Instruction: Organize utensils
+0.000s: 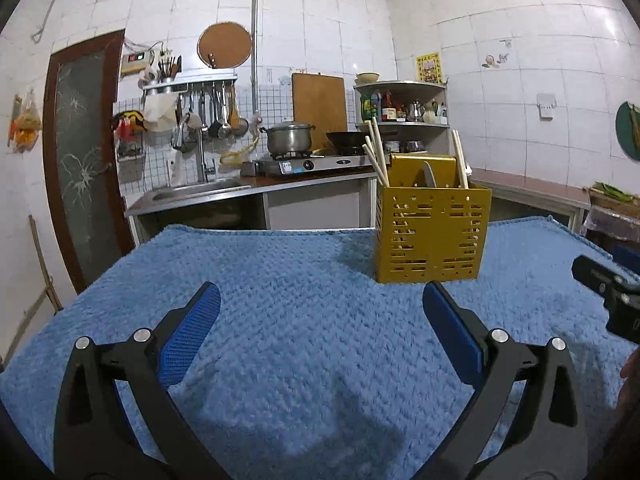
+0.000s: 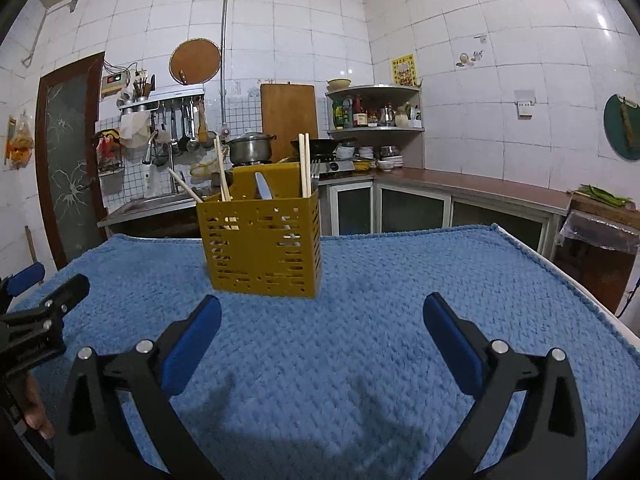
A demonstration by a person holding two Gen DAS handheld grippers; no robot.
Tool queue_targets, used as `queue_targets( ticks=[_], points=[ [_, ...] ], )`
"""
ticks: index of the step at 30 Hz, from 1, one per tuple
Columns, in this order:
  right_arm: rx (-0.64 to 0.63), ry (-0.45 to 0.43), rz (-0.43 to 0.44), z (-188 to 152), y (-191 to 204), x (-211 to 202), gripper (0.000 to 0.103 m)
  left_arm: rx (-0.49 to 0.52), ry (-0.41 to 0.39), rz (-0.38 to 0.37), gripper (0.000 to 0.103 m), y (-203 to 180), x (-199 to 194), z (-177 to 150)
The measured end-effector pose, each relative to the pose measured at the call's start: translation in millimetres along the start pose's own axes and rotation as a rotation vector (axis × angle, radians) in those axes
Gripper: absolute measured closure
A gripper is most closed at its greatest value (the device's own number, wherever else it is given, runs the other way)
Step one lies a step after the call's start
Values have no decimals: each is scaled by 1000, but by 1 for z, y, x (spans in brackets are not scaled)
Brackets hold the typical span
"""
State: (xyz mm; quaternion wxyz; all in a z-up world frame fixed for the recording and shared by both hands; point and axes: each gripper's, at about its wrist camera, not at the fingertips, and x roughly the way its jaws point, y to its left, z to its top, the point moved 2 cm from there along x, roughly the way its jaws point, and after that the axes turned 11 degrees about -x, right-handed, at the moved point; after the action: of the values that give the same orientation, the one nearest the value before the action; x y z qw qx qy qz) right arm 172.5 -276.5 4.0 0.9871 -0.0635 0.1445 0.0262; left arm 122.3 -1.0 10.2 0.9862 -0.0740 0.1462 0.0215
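Both grippers, left gripper (image 1: 322, 322) and right gripper (image 2: 322, 330), spread wide and empty over the blue towel (image 1: 280, 280), yellow caddy (image 2: 262, 246) at the far middle already loaded with chopsticks (image 2: 305, 164), knife and fork; sorting seemingly finished, with nothing loose nearby to fetch.

A mustard-yellow slotted caddy (image 2: 260, 246) stands on a blue knobbly-textured cloth (image 2: 360, 360) before white tiles (image 2: 300, 20).
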Motion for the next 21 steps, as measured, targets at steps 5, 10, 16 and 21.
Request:
queue_targets(
  ticks=[5, 10, 16, 21],
  points=[
    [-43, -14, 4, 3, 10, -4, 4, -28, 12, 2, 5, 6, 2, 1],
    [-48, -10, 4, 5, 12, -4, 4, -20, 7, 0, 5, 5, 0, 0],
    [-43, 7, 2, 4, 10, -1, 4, -20, 6, 0, 5, 5, 0, 0],
    [-46, 4, 5, 4, 10, -2, 4, -18, 3, -1, 5, 4, -1, -1]
  ],
)
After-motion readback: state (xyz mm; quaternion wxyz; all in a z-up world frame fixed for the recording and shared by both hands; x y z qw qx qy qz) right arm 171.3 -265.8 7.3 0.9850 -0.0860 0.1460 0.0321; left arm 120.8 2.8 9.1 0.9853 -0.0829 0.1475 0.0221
